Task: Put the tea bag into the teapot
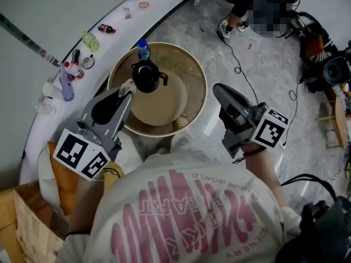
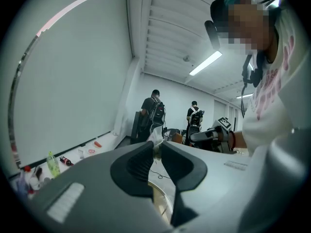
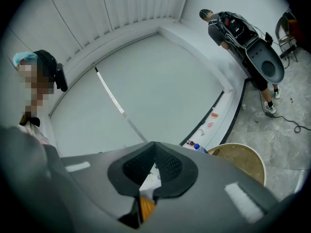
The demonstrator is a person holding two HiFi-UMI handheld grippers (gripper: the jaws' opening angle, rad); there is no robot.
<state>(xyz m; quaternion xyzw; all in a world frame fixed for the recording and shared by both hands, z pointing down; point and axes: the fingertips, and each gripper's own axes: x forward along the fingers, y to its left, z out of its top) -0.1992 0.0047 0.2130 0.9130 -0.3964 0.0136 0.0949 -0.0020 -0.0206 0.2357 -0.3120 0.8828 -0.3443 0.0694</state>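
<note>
Text check | your white fabric shirt (image 1: 192, 212): pink print, upside down to your head camera, read "OUR WORLD" and "SCENERY"; bigger pink letters showed "ART", the rest unclear | black-and-white square markers (image 1: 82, 155) on both cubes: patterns only, no letters | small dark red-labelled bottle (image 1: 106, 28): label too small to read

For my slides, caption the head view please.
Left gripper holds the tea bag beside the black teapot on the round table; right gripper, shut, hangs aside.
</note>
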